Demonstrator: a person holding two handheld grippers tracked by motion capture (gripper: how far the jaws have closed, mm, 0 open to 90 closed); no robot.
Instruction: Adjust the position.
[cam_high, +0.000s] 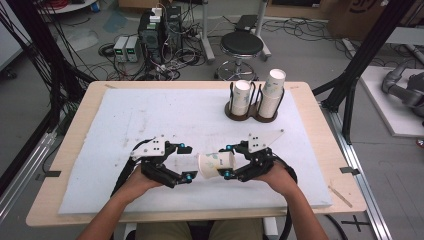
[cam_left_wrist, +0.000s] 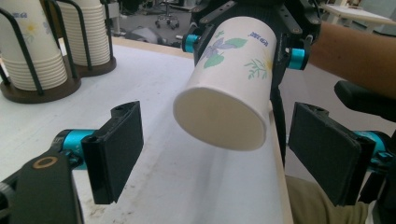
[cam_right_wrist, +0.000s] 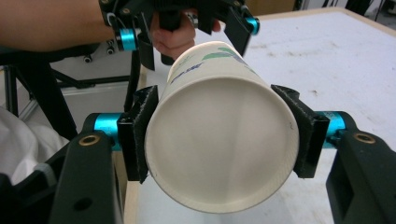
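A white paper cup (cam_high: 216, 165) with a green and purple flower print lies on its side above the table's near middle. My right gripper (cam_high: 228, 161) is shut on it, pads pressing both sides of the cup (cam_right_wrist: 219, 144). My left gripper (cam_high: 187, 162) faces it from the left, open. In the left gripper view the cup (cam_left_wrist: 233, 79) hangs just ahead of the wide-apart pads (cam_left_wrist: 119, 149), one round end toward them, not touched. The right gripper (cam_left_wrist: 243, 49) shows behind the cup there, and the left gripper (cam_right_wrist: 192, 44) shows beyond the cup in the right gripper view.
A dark wooden cup holder (cam_high: 252, 116) with wire loops stands at the back right of the white mat (cam_high: 150, 115), carrying two stacks of paper cups (cam_high: 272, 92). A stool (cam_high: 241, 46) and electronics stand on the floor beyond the table.
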